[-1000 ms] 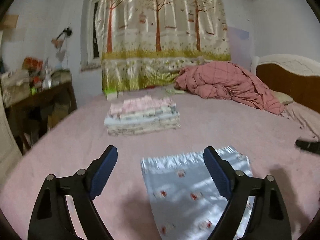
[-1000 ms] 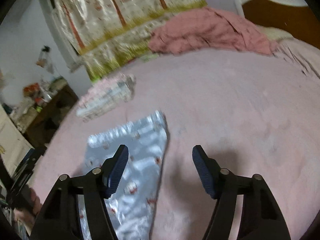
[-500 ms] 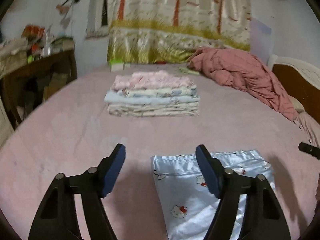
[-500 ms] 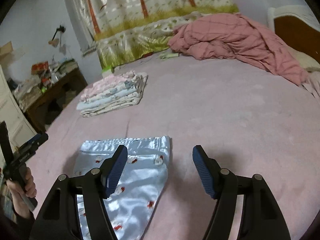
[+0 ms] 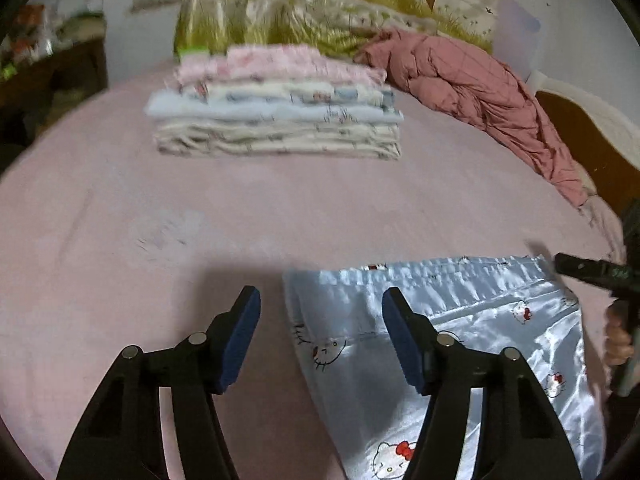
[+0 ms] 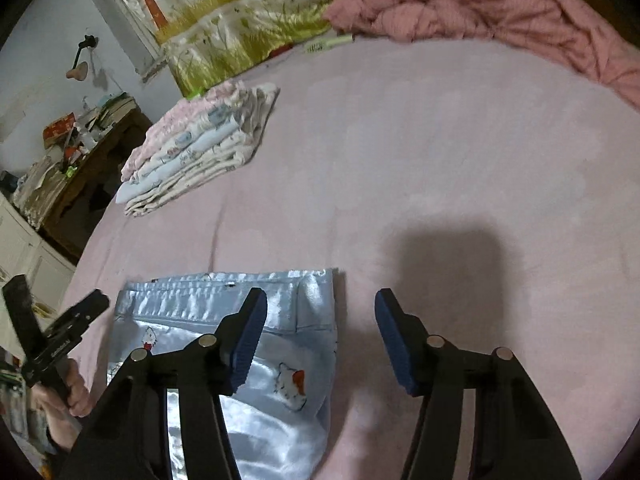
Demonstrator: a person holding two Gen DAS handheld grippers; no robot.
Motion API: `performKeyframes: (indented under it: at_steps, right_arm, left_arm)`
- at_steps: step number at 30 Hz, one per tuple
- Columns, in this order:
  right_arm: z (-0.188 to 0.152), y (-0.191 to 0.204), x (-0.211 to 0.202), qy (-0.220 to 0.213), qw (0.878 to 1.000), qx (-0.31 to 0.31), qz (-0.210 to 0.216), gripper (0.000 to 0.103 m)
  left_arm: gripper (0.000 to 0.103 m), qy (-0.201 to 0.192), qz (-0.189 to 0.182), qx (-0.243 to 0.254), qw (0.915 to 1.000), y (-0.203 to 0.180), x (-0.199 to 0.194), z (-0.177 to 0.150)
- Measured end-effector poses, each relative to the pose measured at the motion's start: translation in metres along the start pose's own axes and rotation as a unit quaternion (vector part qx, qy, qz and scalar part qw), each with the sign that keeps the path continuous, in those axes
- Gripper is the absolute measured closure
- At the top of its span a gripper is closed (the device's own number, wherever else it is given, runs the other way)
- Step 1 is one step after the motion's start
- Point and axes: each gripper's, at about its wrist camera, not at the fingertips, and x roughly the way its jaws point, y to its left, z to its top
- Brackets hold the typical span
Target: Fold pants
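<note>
Approaching the pants (image 5: 460, 332) waistband on the bed (image 5: 280, 208), both hand-held grippers, left (image 5: 320, 332) and right (image 6: 320, 332), gaping wide, empty; next, pinching both waistband corners.

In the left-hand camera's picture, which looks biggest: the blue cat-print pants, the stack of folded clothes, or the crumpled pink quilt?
1. Blue pants, though they lie nearest the camera, which inflates them.
2. and 3. Stack of folded clothes and pink quilt look about alike; the quilt lies farther back, so ranking them is unsure.

Pink bed (image 5: 280, 216) with light-blue satin pants (image 5: 480, 320), stack of folded clothes (image 5: 280, 120), crumpled pink quilt (image 5: 480, 92).
</note>
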Motion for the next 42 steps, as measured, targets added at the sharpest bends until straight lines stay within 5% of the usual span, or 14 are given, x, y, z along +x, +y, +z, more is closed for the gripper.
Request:
performKeyframes:
  at_steps: [5, 12, 20, 28, 30, 32, 34, 42]
  right_arm:
    - [-0.007, -0.009, 0.023, 0.027, 0.998, 0.010, 0.049, 0.044]
    - [-0.009, -0.017, 0.040, 0.033, 0.992, 0.023, 0.117, 0.044]
    - [-0.015, -0.046, 0.031, 0.043, 0.976, 0.081, 0.199, 0.045]
    - [-0.006, -0.032, 0.051, 0.055, 0.975, 0.062, 0.206, 0.045]
    - [-0.006, -0.031, 0.052, 0.052, 0.975, 0.058, 0.208, 0.048]
    - [-0.006, -0.033, 0.053, 0.049, 0.976, 0.061, 0.202, 0.060]
    - [-0.006, -0.037, 0.056, 0.049, 0.977, 0.071, 0.195, 0.072]
    - [-0.001, -0.033, 0.061, 0.048, 0.978, 0.067, 0.190, 0.077]
  left_arm:
    - [0.040, 0.069, -0.034, 0.012, 0.9970, -0.001, 0.033, -0.005]
    - [0.040, 0.060, -0.079, -0.012, 0.9949, 0.002, 0.039, 0.003]
    - [0.044, 0.069, -0.216, -0.114, 0.9673, 0.042, 0.040, 0.006]
    - [0.045, 0.077, -0.240, -0.110, 0.9613, 0.034, 0.055, 0.016]
    - [0.071, 0.077, -0.239, -0.115, 0.9610, 0.035, 0.058, 0.016]
    - [0.084, 0.090, -0.250, -0.119, 0.9567, 0.035, 0.065, 0.014]
    - [0.084, 0.088, -0.245, -0.118, 0.9584, 0.034, 0.065, 0.014]
    - [0.082, 0.075, -0.215, -0.111, 0.9675, 0.031, 0.061, 0.013]
